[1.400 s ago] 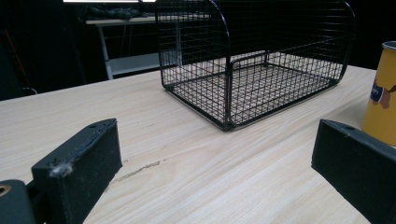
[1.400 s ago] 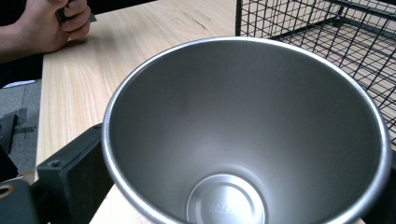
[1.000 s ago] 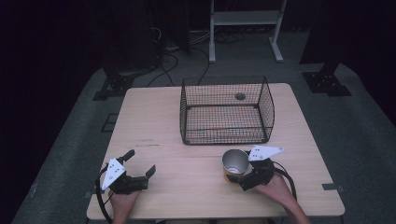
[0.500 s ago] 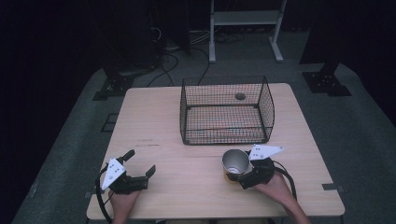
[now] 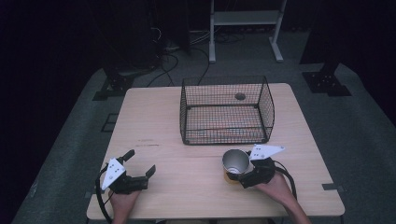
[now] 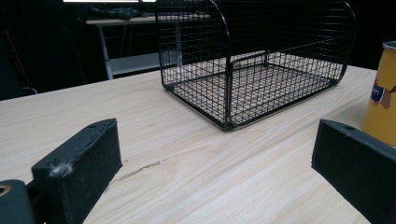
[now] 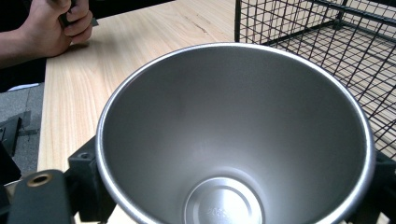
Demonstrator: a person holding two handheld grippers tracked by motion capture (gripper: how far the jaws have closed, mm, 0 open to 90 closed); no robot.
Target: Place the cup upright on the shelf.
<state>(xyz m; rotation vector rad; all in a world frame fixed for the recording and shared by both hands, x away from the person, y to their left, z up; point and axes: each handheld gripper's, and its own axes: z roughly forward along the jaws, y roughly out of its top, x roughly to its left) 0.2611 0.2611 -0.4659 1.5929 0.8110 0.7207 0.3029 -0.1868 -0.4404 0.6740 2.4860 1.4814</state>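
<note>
A yellow cup (image 5: 236, 162) with a bare steel inside sits at the table's front right, its mouth facing up. My right gripper (image 5: 235, 173) is shut on it, one jaw on each side of its wall. In the right gripper view the cup (image 7: 233, 135) opens wide between the jaws of my right gripper (image 7: 233, 186). My left gripper (image 5: 140, 162) rests at the front left, open with nothing between its jaws. In the left gripper view the left gripper (image 6: 215, 154) frames bare wood, and the cup (image 6: 383, 93) stands upright at the right edge.
A black wire basket (image 5: 226, 109) stands at the middle back of the wooden table (image 5: 154, 116), just beyond the cup; it appears again as the basket (image 6: 252, 60) and the basket (image 7: 327, 37). The person's other hand (image 7: 51, 23) grips its handle far left.
</note>
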